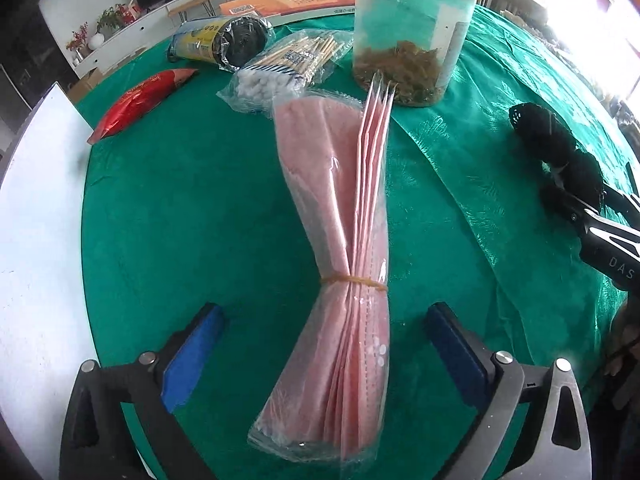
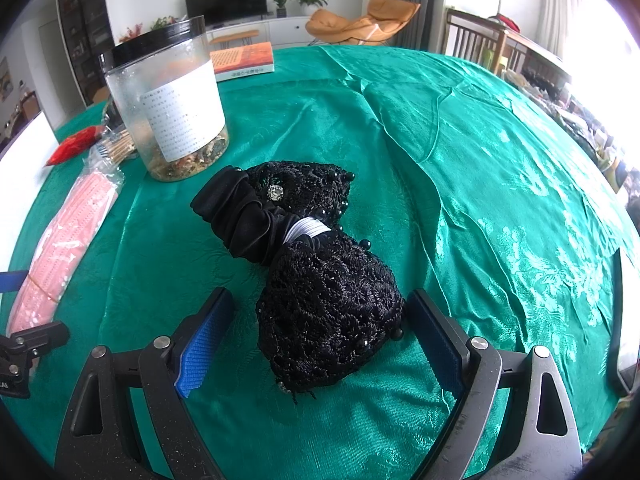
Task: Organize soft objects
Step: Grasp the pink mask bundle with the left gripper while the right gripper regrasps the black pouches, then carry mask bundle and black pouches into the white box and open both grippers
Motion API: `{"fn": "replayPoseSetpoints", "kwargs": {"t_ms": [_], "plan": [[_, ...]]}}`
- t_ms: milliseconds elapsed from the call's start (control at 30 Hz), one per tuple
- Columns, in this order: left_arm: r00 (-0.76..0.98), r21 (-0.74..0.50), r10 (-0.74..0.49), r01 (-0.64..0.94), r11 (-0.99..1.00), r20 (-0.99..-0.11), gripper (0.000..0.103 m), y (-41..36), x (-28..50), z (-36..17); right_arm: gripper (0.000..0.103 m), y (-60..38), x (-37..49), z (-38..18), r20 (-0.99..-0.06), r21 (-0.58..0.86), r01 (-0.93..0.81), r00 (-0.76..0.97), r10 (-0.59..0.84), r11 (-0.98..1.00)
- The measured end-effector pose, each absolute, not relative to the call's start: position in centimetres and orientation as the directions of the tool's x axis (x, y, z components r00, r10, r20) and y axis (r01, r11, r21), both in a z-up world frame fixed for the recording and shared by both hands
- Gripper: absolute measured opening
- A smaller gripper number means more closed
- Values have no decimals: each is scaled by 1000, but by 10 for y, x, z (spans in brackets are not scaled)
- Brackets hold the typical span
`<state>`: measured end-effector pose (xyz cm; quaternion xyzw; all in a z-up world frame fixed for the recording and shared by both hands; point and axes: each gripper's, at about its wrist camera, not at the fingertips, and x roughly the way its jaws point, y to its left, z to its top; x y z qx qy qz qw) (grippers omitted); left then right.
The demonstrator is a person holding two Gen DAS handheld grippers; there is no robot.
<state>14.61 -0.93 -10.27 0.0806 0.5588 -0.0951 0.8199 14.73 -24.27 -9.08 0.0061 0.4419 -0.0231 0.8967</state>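
Note:
A clear plastic pack of pink face masks (image 1: 340, 240), bound by a rubber band, lies on the green tablecloth (image 1: 180, 220). My left gripper (image 1: 324, 344) is open, its blue pads either side of the pack's near half without touching it. The pack also shows at the left of the right wrist view (image 2: 68, 232). A black crocheted hair net with scrunchie (image 2: 316, 272) lies on the cloth. My right gripper (image 2: 320, 340) is open around its near lobe, the right pad close to it. The hair net and right gripper show at the right of the left wrist view (image 1: 560, 152).
A clear jar with a black lid (image 1: 412, 28) stands beyond the mask pack; it also shows in the right wrist view (image 2: 168, 100). A bag of cotton swabs (image 1: 280, 68), a roll of black bags (image 1: 224, 40), a red packet (image 1: 136, 100) and a book (image 1: 288, 0) lie behind. A white board (image 1: 36, 240) is at left.

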Motion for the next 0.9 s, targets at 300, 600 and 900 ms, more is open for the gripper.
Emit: {"fn": "replayPoseSetpoints", "kwargs": {"t_ms": [300, 600, 900], "plan": [[381, 9, -87, 244, 970, -920, 87, -11, 139, -102, 89, -259, 144, -84, -809, 79, 69, 588, 24, 994], [429, -124, -228, 256, 959, -874, 31, -9, 114, -87, 89, -275, 160, -59, -794, 212, 81, 596, 123, 974], [473, -314, -394, 240, 918, -788, 31, 21, 91, -41, 67, -256, 214, -70, -883, 100, -17, 460, 97, 995]]}}
